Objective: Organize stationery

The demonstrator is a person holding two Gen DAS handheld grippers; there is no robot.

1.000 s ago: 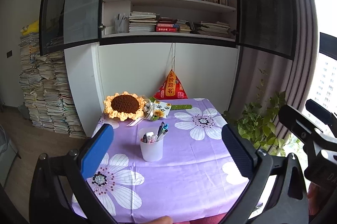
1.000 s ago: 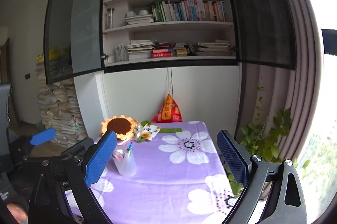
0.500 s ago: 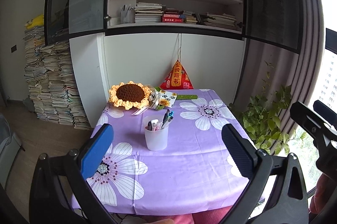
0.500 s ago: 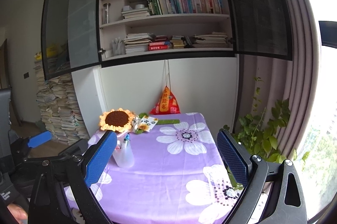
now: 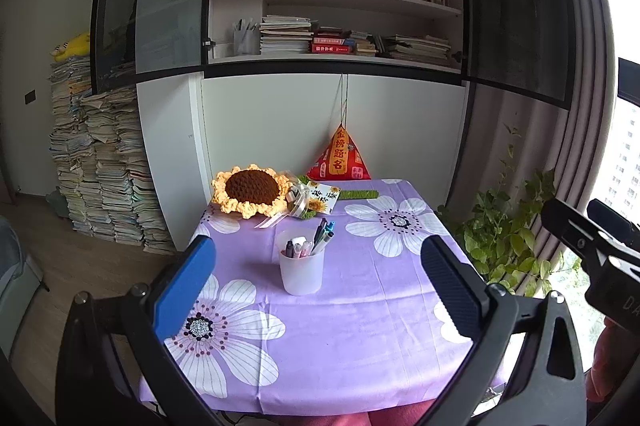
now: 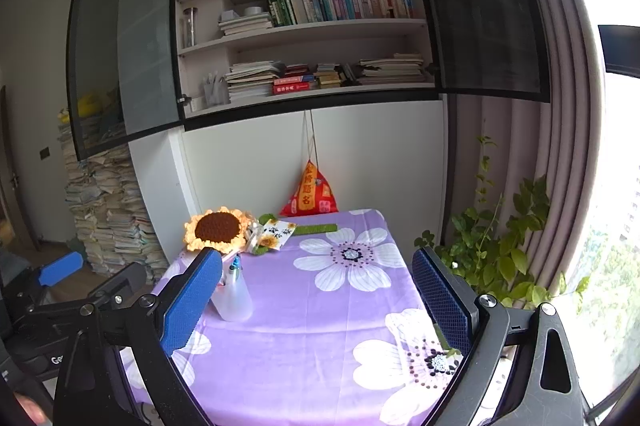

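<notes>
A white translucent cup (image 5: 301, 272) holding several pens stands on the purple flowered tablecloth (image 5: 360, 326); it also shows in the right wrist view (image 6: 234, 296), partly behind my right gripper's left finger. My left gripper (image 5: 316, 290) is open and empty, held back from the table with the cup between its fingers in view. My right gripper (image 6: 318, 300) is open and empty, to the right of the cup. A green ruler (image 5: 358, 194) lies at the table's far edge.
A crocheted sunflower (image 5: 251, 189), a small card bouquet (image 5: 316, 200) and a red triangular pouch (image 5: 339, 162) sit at the back of the table. Bookshelves (image 5: 340, 6) hang above. Paper stacks (image 5: 100, 166) stand left, a plant (image 5: 504, 238) right.
Both grippers have pulled back and risen a little from the table, so the cup and table look smaller and lower in view. Both stay open.
</notes>
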